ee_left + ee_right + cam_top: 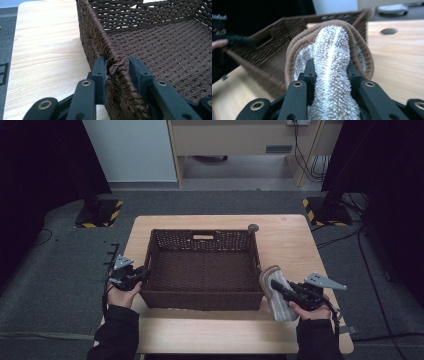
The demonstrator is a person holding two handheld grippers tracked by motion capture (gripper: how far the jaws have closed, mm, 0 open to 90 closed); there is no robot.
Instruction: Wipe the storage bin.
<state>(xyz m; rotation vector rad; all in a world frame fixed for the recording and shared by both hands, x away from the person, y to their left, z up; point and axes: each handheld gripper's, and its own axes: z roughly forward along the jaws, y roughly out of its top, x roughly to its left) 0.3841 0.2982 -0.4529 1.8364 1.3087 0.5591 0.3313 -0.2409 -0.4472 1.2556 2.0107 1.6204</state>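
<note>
The right gripper (331, 75) pinches a folded, fluffy cloth (332, 50): both jaws press into the white pile, and the brown-edged fold bulges out above and around them. In the high view the same gripper (278, 287) lies over the cloth (276, 292), which sits at the right end of the basket (202, 270), touching or just beside its near right corner; whether it rests on the table (285, 245) or hangs a little above cannot be told. The right hand (310, 310) grips the tool from the table's near edge, its dark sleeve coming in from below.

The left gripper (117, 72) straddles the basket's left wall (100, 45). The outer jaw lies flat against the weave on the outside; the inner jaw stands inside the basket with a slim gap to the braided rim, so a firm clamp cannot be confirmed. In the high view this gripper (142, 274) meets the basket at its near left corner, with the left hand (122, 292) behind it, off the table's left edge.

The basket is dark brown wicker, rectangular, with a handle slot (203, 237) in its far wall. It stands in the middle of the pale wooden table. A small round hole (388, 31) shows in the tabletop past the basket's far right corner.
</note>
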